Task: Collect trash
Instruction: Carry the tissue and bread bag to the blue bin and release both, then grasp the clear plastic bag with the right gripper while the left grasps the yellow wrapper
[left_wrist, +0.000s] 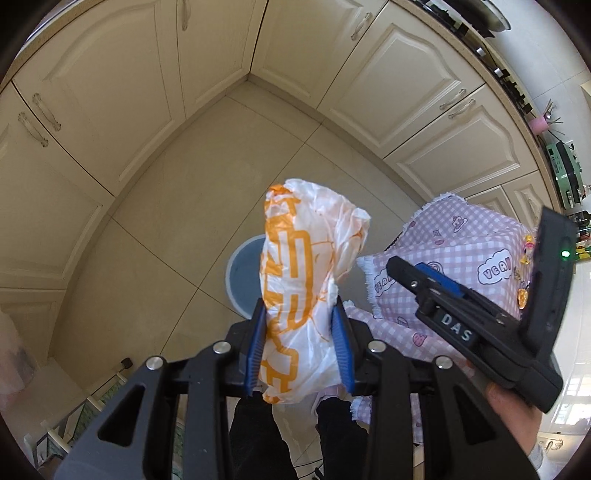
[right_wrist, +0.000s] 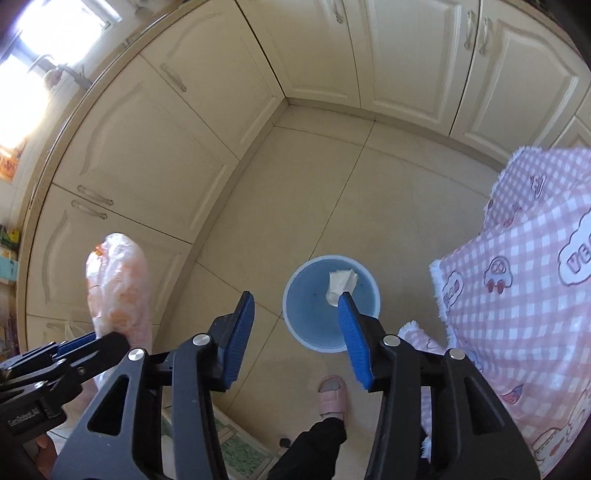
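Right wrist: right gripper (right_wrist: 295, 332) released, tissue (right_wrist: 341, 286) dropping into bin (right_wrist: 295, 325) at 12 o'clock; left gripper (left_wrist: 301, 347) clamps bag (left_wrist: 299, 280), undumped.

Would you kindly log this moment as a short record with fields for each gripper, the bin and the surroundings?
left gripper: shut on orange-and-white plastic bag
right gripper: open, nothing between the pads
tissue: white wad at the tip of one right finger, over the bin's opening
bin: blue, round, on the tiled floor
surroundings: cream cabinets, pink checked cloth
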